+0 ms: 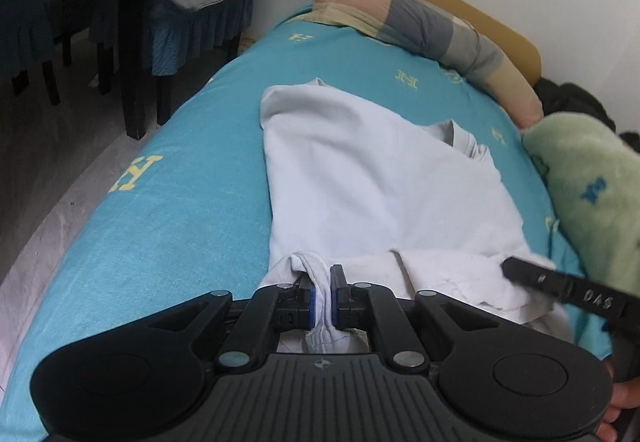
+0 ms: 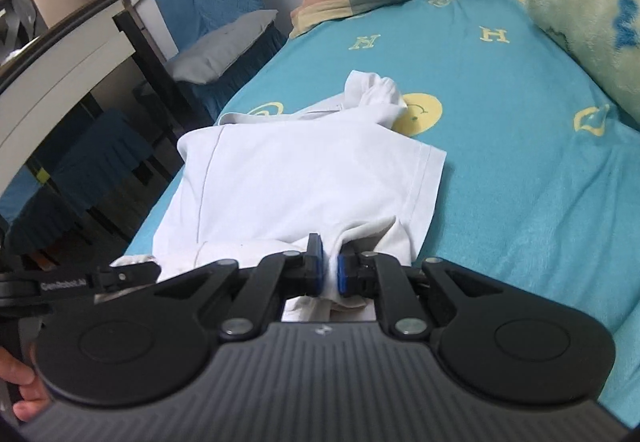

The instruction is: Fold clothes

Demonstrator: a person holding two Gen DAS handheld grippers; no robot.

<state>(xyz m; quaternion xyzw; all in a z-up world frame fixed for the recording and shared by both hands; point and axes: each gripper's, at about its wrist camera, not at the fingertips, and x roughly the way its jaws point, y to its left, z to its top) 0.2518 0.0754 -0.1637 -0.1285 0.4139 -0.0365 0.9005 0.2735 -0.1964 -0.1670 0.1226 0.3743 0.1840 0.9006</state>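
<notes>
On the bed [image 1: 188, 226], left tongs [image 1: 322, 294] and right tongs [image 2: 329, 270] each pinch the white shirt's [image 1: 360, 182] near edge closed, likely to fold it.

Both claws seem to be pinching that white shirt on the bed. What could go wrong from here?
Three things, probably. The left claw and right claw each grip only a small bunch of the white shirt, so the fabric might slip out when lifted. The far sleeve is bunched up, so a fold could trap that lump. The green blanket lies close beside the shirt and could snag the right claw or the cloth.
</notes>
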